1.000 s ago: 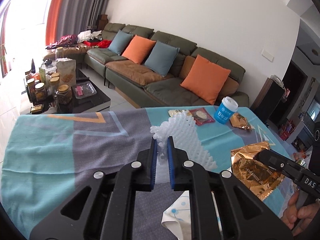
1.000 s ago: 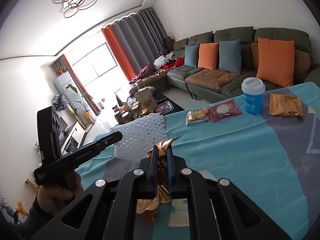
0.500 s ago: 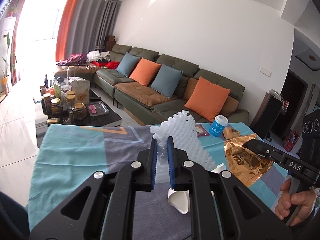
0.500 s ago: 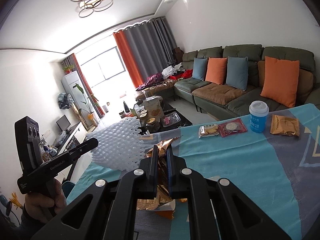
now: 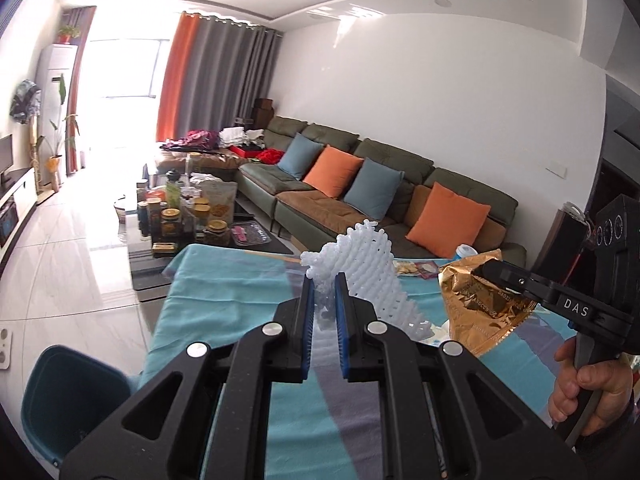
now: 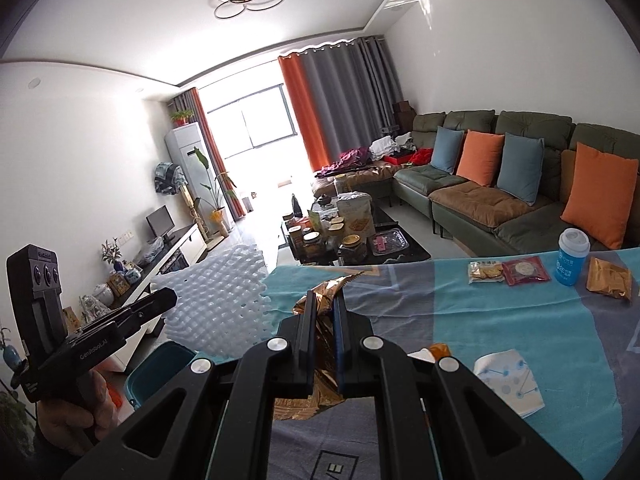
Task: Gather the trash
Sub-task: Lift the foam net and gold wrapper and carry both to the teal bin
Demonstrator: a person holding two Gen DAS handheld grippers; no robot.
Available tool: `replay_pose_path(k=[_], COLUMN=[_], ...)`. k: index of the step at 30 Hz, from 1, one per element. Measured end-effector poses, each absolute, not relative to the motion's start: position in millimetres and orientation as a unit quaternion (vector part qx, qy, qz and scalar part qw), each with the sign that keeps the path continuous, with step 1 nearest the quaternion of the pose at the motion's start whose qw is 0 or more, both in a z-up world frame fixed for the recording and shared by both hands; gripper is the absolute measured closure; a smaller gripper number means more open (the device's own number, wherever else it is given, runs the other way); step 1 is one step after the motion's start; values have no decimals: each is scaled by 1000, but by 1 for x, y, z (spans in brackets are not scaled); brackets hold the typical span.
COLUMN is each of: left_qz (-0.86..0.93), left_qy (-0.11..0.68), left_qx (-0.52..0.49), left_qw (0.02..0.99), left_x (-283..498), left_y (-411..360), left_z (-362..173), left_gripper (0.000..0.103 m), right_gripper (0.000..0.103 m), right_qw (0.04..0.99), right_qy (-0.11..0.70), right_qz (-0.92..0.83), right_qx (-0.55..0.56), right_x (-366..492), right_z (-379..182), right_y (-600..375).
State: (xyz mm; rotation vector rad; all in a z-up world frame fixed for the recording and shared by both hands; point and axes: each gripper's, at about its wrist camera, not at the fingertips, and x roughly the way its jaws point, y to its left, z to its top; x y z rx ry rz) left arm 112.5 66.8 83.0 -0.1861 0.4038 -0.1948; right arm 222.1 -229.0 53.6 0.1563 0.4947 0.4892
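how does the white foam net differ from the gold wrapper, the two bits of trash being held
The white foam net is pale, soft-looking mesh full of holes; the gold wrapper is shiny, crinkled foil with print on it. The net sits in the left tool, the wrapper in the right tool. In the right wrist view the net hangs out past the table edge, the wrapper over the cloth. Both are clamped and lifted clear of the table.

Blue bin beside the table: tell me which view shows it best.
The left wrist view. There the blue bin shows its rim and wall at lower left, unobstructed. The right wrist view shows only part of the bin, hidden behind the left gripper and its white foam net.
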Motion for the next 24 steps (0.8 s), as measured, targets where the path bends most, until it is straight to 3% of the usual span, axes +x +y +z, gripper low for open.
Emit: replay_pose_path(k=[24], left_qz=[160], left_qy=[225], left_qx=[-121], left_qw=[954], left_x=[-61], left_y=[272], left_z=[51], left_gripper=[92], right_gripper=[97], right_qw=[851], right_qy=[307], right_qz=[423], right_qx=[-38], right_x=[202], right_z=[22], right_y=[-2])
